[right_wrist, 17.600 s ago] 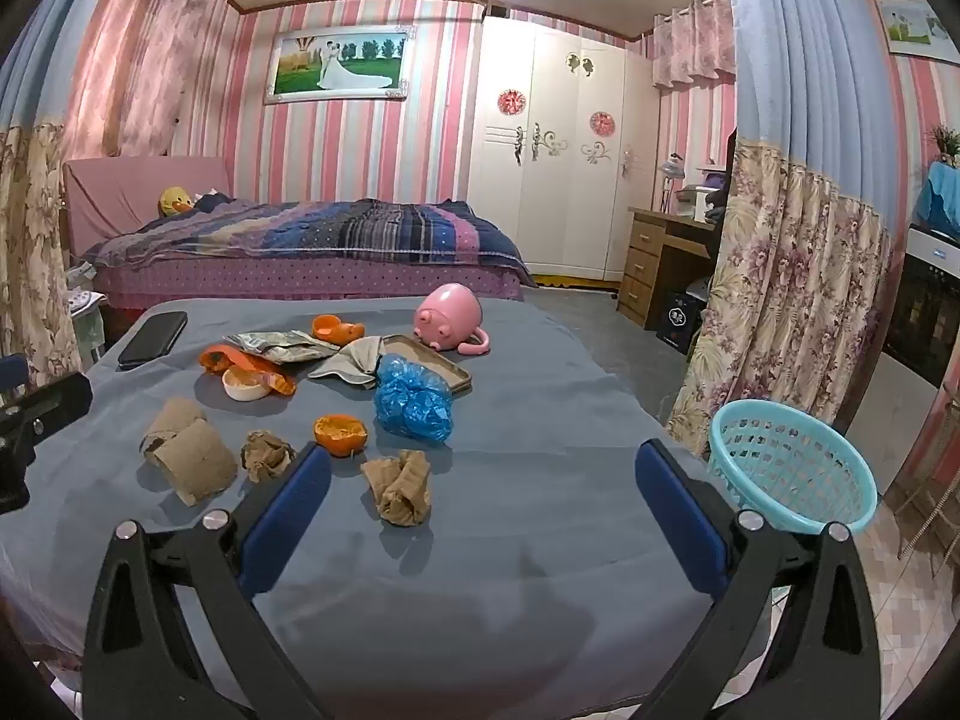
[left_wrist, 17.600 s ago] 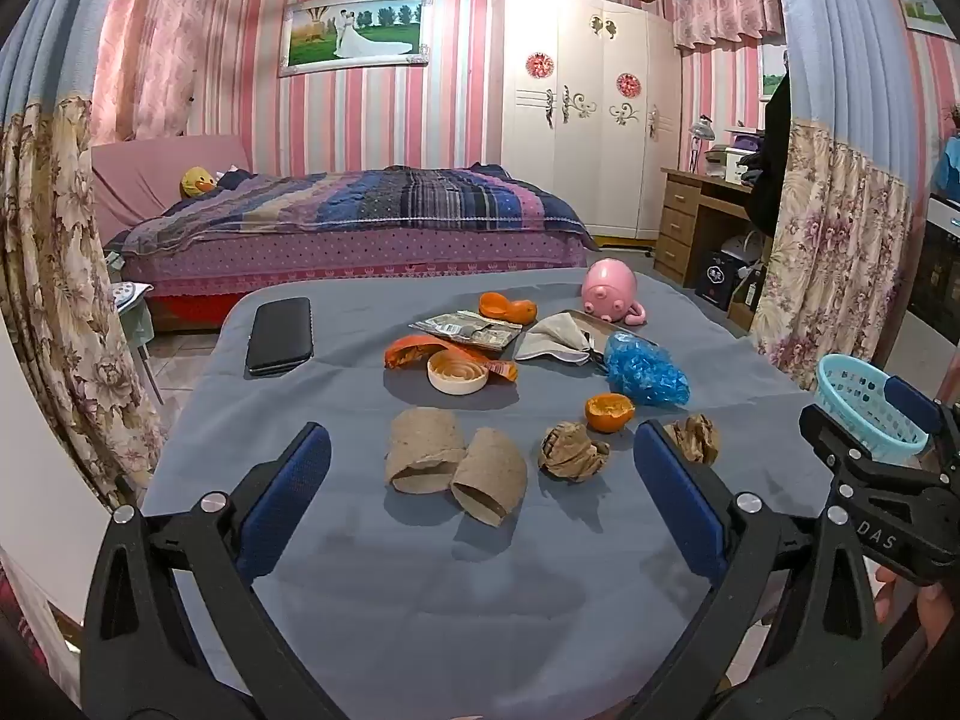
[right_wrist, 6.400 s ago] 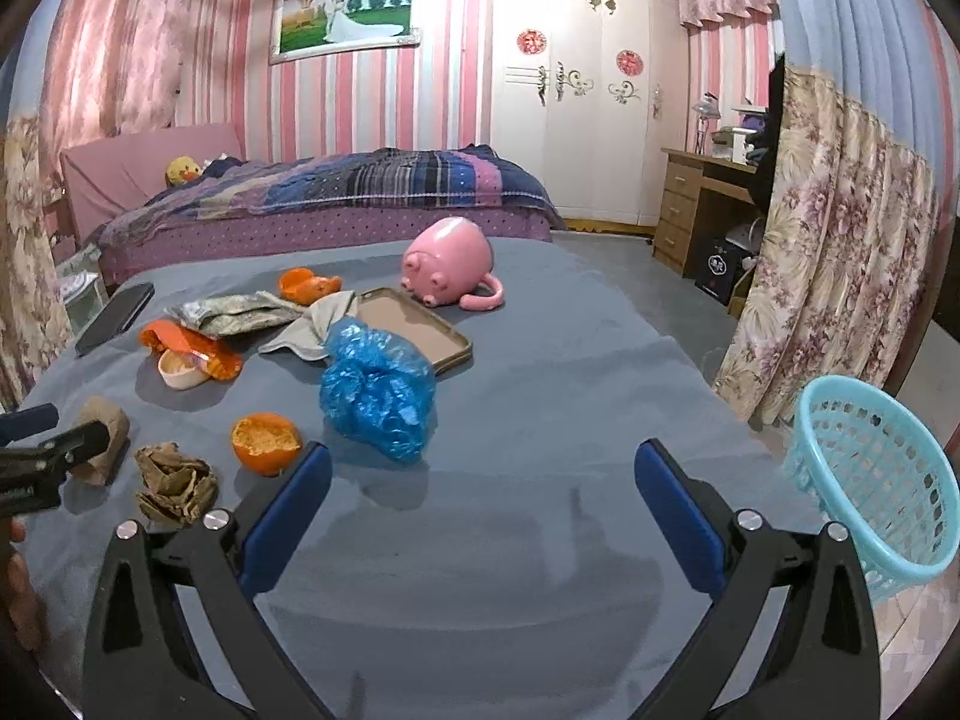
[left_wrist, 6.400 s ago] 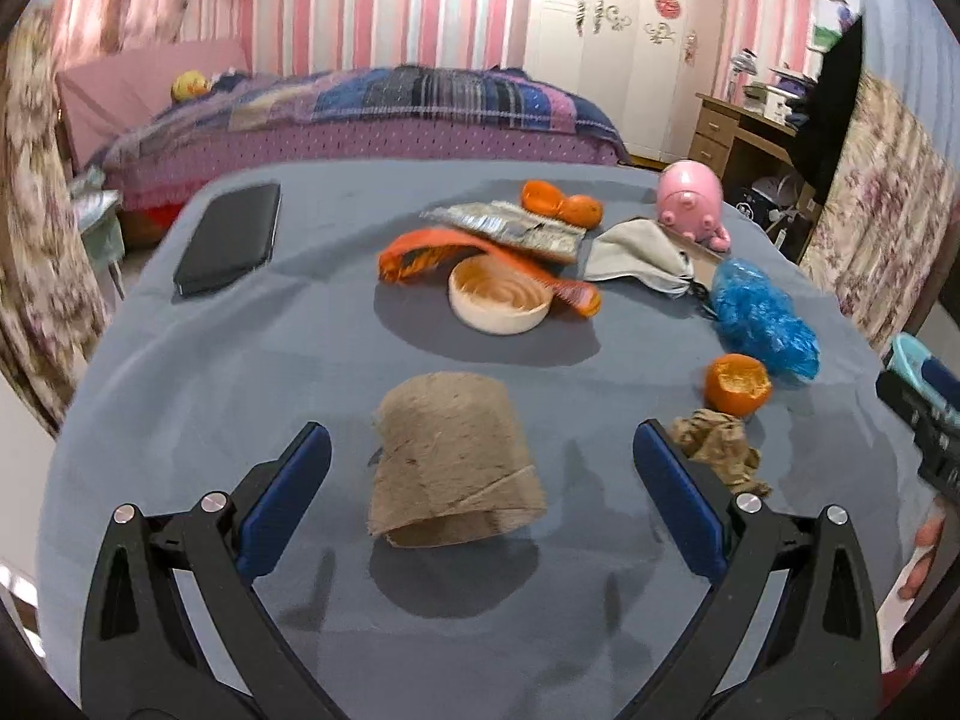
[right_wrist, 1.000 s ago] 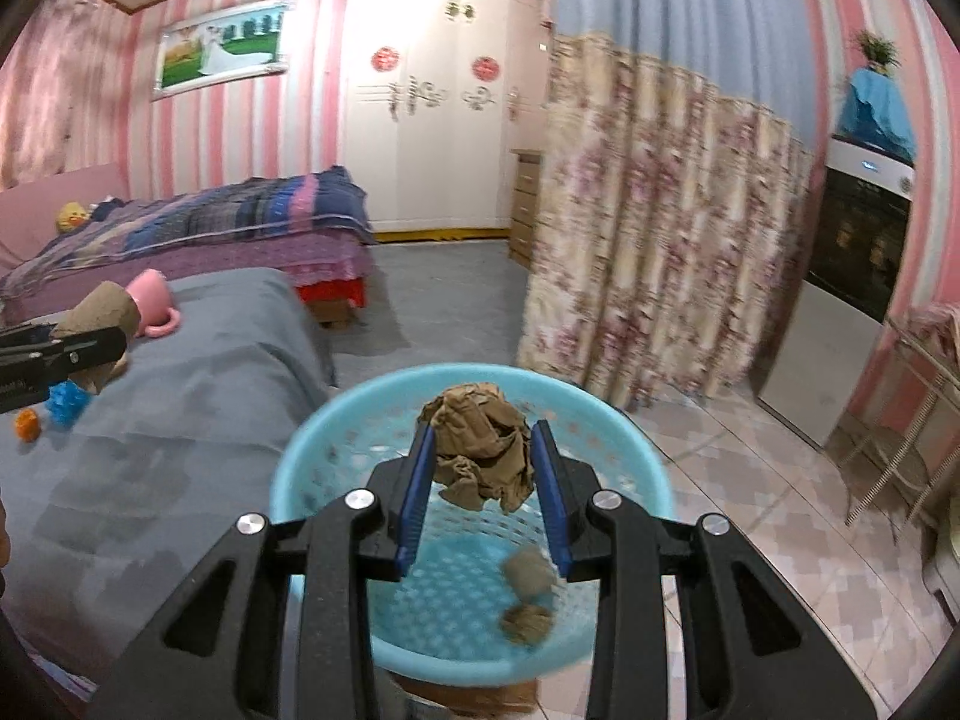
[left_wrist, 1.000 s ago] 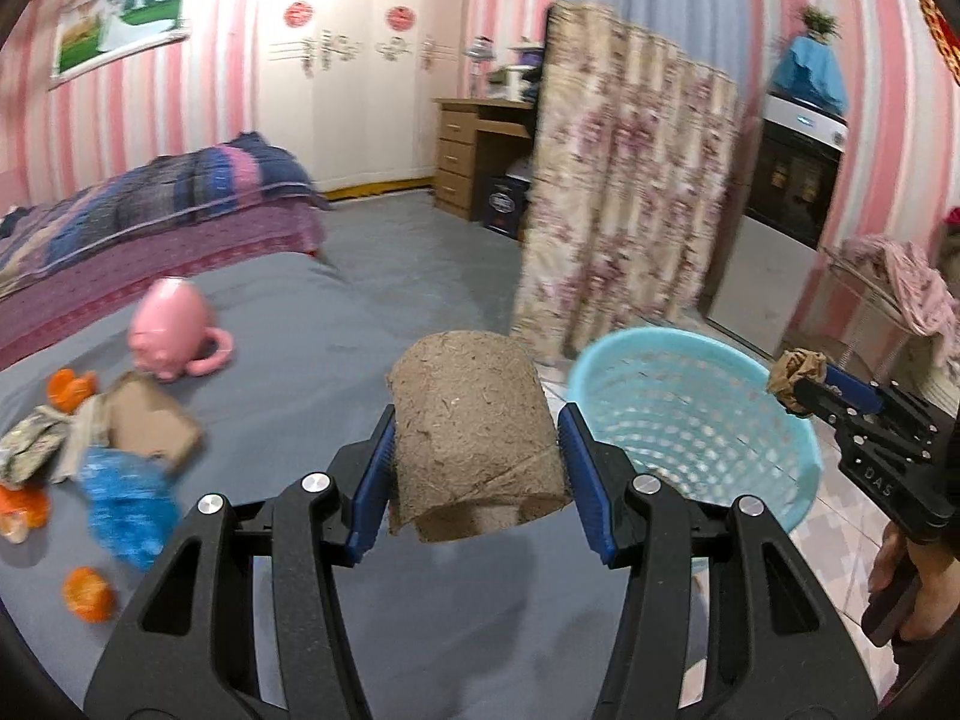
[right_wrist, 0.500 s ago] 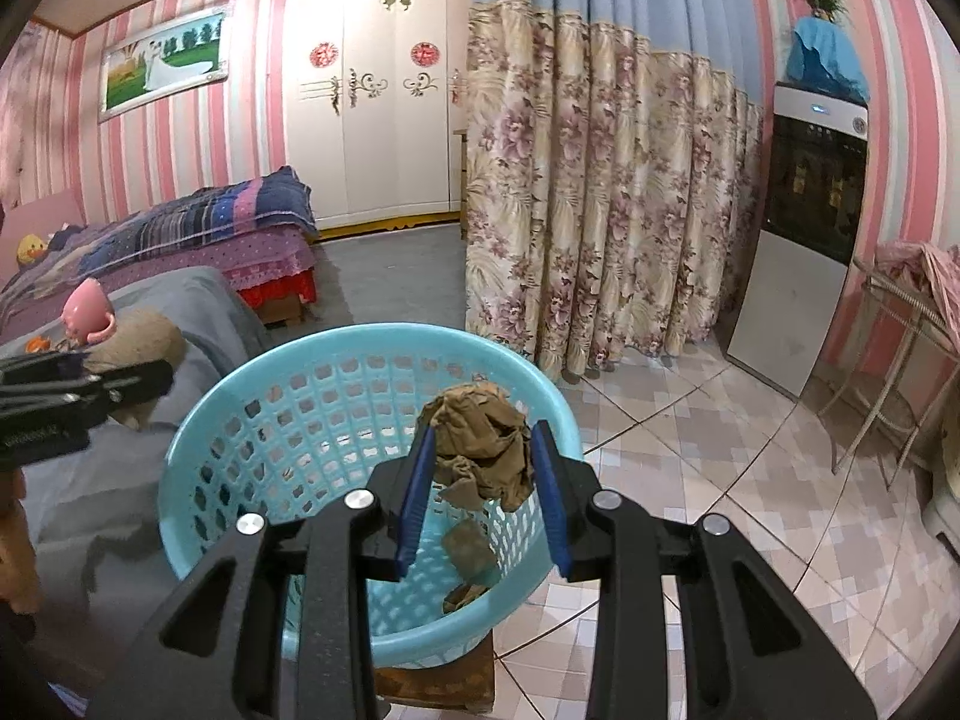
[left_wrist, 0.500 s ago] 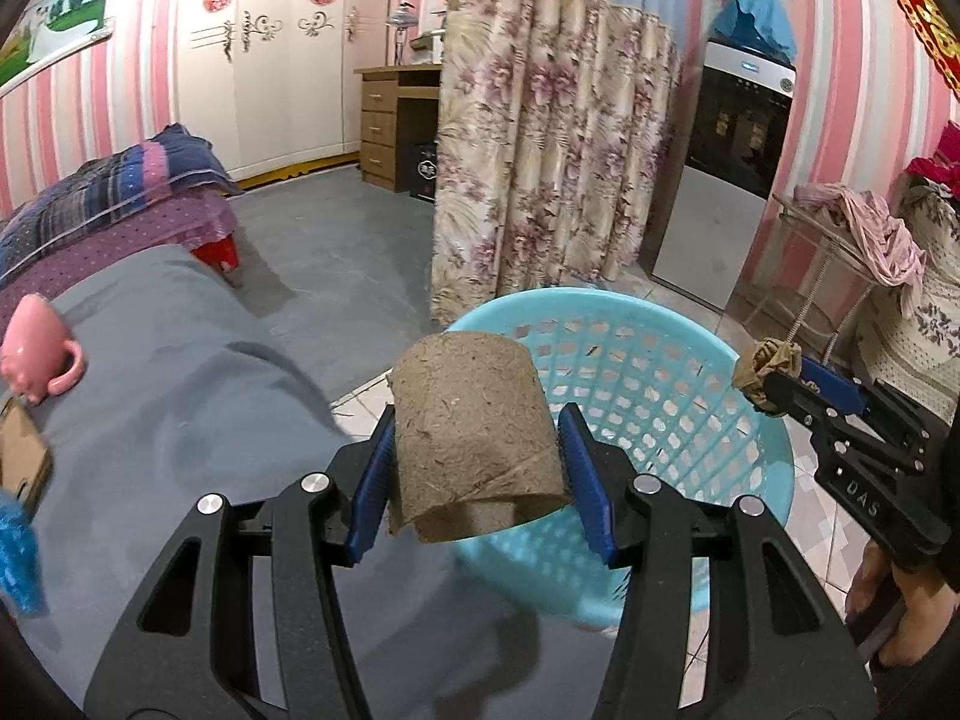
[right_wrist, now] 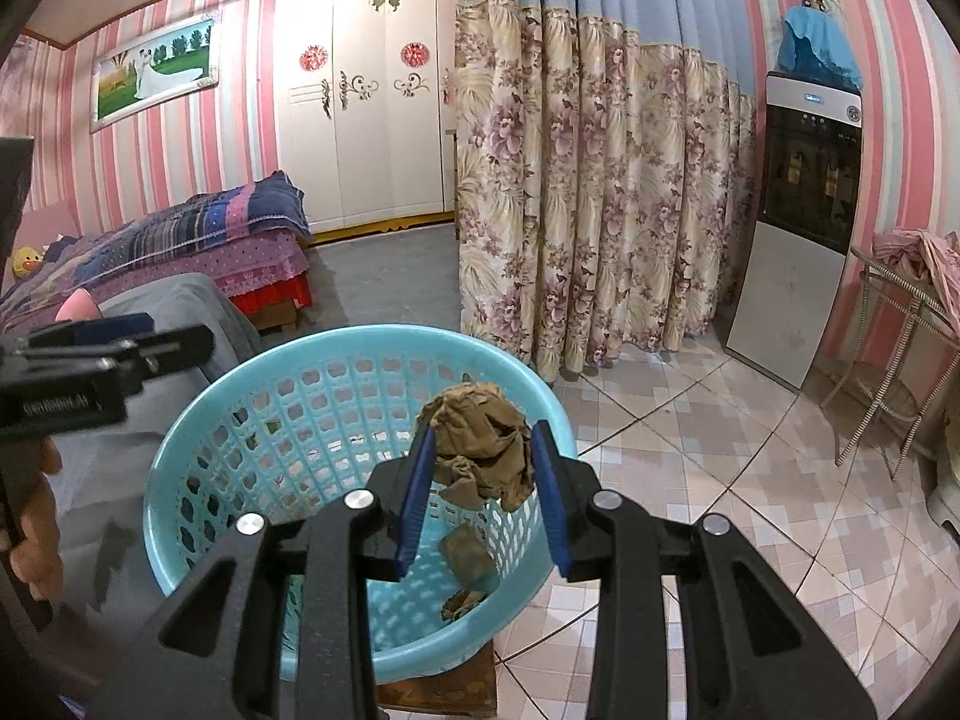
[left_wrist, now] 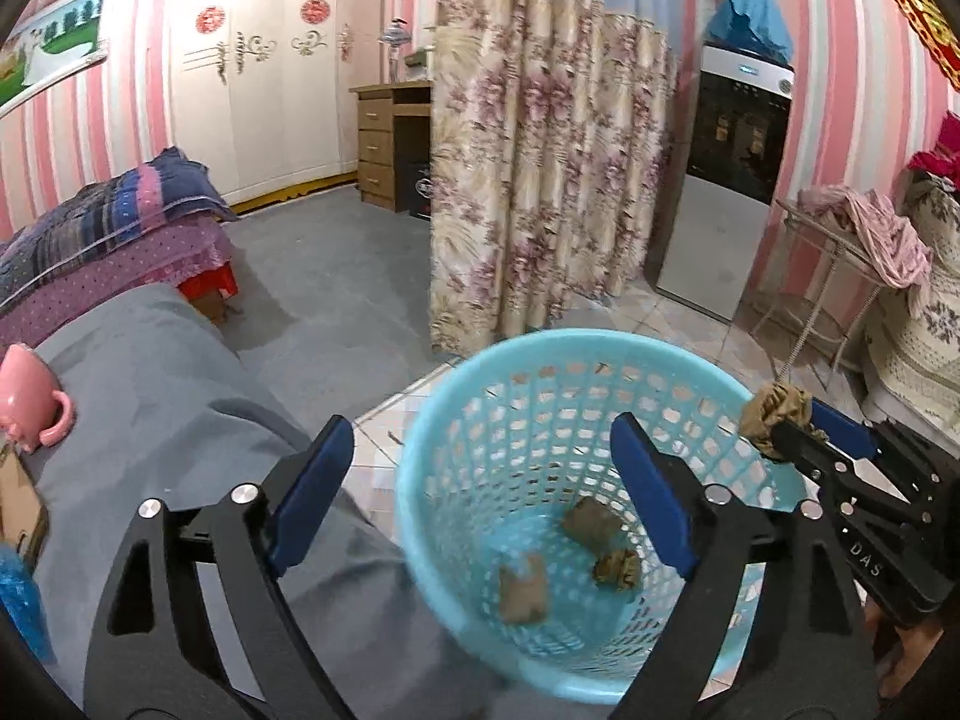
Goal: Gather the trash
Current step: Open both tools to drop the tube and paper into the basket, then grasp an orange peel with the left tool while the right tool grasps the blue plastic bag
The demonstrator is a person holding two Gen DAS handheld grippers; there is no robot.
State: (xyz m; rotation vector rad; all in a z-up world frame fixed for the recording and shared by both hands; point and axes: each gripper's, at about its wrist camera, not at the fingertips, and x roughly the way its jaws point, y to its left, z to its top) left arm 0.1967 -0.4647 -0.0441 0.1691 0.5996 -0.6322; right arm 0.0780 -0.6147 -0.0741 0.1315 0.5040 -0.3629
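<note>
Right wrist view: right gripper (right_wrist: pixel 480 480) pinches a light, soft crumpled paper wad (right_wrist: pixel 480 444) mid-bulk above the basket (right_wrist: pixel 360 348) at 12 o'clock; left gripper (left_wrist: pixel 480 480) has just sprung wide, empty

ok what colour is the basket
Light turquoise blue plastic with a perforated wall; the basket shows best in the right wrist view.

Even, slightly bluish indoor light with soft shadows. Both fisheye views bend walls and curtain (right_wrist: pixel 600 180) strongly toward black corners. The basket (left_wrist: pixel 480 378) rim is motion-blurred in the left view.
</note>
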